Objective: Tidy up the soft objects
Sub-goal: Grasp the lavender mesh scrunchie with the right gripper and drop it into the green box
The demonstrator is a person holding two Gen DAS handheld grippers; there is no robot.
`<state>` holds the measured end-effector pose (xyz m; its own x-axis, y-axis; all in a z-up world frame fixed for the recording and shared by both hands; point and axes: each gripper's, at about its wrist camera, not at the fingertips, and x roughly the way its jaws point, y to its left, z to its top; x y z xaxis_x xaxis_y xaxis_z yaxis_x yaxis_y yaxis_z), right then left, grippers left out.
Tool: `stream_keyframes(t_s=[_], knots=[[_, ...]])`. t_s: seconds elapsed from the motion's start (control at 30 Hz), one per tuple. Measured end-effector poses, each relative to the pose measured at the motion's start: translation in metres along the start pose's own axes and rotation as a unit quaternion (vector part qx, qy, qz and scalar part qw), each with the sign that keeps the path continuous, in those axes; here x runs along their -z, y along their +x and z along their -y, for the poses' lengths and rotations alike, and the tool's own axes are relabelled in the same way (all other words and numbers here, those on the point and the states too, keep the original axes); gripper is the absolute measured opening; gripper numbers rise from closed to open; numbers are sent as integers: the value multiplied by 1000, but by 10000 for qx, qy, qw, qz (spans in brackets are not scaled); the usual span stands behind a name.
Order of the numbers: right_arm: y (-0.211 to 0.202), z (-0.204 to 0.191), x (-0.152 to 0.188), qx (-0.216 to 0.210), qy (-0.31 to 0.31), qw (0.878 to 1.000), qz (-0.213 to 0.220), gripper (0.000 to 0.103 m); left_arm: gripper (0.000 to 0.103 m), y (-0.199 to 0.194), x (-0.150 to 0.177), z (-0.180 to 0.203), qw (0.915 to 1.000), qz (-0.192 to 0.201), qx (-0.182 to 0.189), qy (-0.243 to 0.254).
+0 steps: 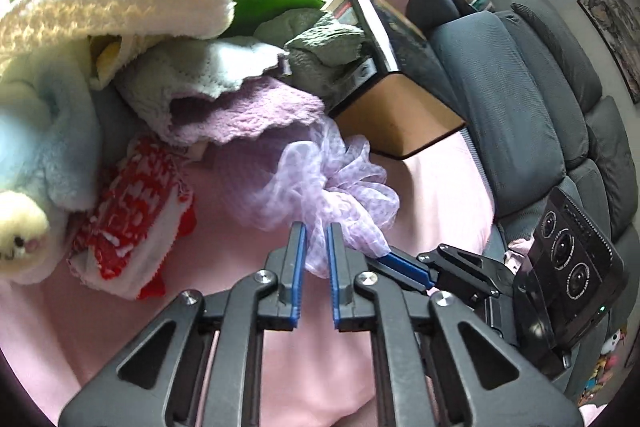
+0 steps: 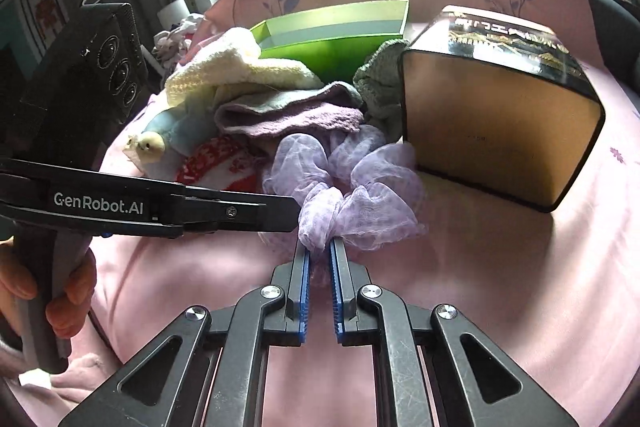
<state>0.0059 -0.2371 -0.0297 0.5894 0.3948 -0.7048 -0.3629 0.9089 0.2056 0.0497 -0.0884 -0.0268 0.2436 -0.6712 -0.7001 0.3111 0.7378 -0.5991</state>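
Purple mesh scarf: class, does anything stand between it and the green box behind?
Yes. Both grippers, left and right, pinch the purple mesh scarf; the heap of towels lies between it and the green box.

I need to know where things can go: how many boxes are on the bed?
2. An open green box sits at the back behind the pile of soft things; a closed tan box with a dark lid stands to its right. More may be hidden behind the pile.
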Motion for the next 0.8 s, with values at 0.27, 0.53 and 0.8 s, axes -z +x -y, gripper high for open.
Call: stream_keyframes(t_s=[0.27, 0.53, 0.8], knots=[[-66, -38, -39, -89, -527, 9947, 877, 10, 7, -89, -7, 43, 9932, 863, 311, 718], [-44, -60, -133, 7, -1124, 9849, 1313, 11, 6, -116, -89, 35, 9867, 1389, -270, 802], [46, -45, -209, 228, -1136, 9894, 877, 11, 7, -85, -180, -26, 9889, 1247, -786, 171]])
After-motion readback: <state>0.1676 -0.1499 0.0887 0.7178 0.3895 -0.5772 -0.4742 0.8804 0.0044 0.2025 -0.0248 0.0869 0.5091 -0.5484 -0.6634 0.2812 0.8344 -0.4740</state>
